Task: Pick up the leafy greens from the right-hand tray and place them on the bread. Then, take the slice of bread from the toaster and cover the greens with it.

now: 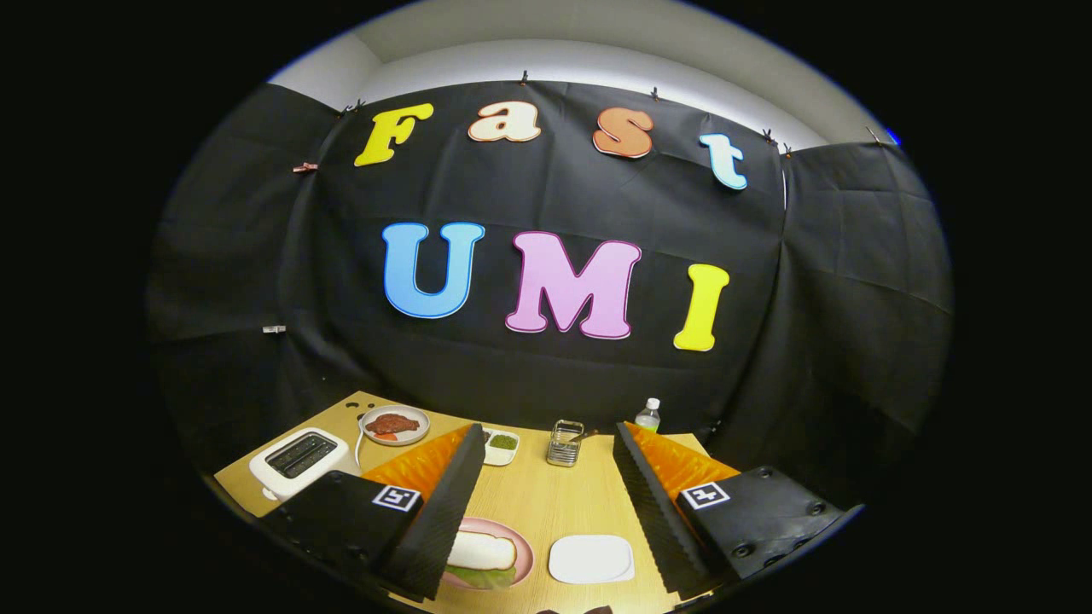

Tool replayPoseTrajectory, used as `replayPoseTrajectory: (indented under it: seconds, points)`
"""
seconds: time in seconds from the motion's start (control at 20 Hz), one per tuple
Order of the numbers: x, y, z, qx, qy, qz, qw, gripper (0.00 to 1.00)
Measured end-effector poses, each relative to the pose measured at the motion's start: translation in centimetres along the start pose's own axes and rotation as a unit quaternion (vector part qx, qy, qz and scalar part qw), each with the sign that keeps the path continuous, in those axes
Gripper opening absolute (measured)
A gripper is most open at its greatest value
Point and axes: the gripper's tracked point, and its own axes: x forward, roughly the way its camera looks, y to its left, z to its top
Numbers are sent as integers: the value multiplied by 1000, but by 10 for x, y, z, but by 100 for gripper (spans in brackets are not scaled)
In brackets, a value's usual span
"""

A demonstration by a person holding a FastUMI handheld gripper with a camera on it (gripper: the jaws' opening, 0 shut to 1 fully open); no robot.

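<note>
Bread slice [482,550] pale and white-topped, lying on leafy greens [480,577] whose green edge peeks out beneath it on the near side. Both resting on a pink plate [522,546], partly hidden behind the left finger. Just to the right of that plate, an empty white tray [591,558], rectangular with rounded corners, flat on the wooden desk [546,495].

Gripper [546,503] held above the desk, fingers [444,503] spread wide apart, holding nothing; plate and white tray both seen low in the gap between them.

Farther back, beyond the fingers: a small metal wire holder [565,443] standing near the middle of the desk, a little white dish with something green in it [502,444] just beside the tip of the left finger, a clear bottle with a white cap [648,415] near the tip of the right finger. At the left of the desk, a white toaster [299,461] with two dark slots on top, and behind it a round plate carrying reddish-brown food [394,424]. Black cloth wall [546,375] rising straight behind the desk.
</note>
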Motion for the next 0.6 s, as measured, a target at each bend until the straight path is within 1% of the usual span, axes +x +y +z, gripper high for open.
replayPoseTrajectory:
  seconds: [0.6]
  points:
    - [4, -6, -8, 18, 13, -5, 1000, 95]
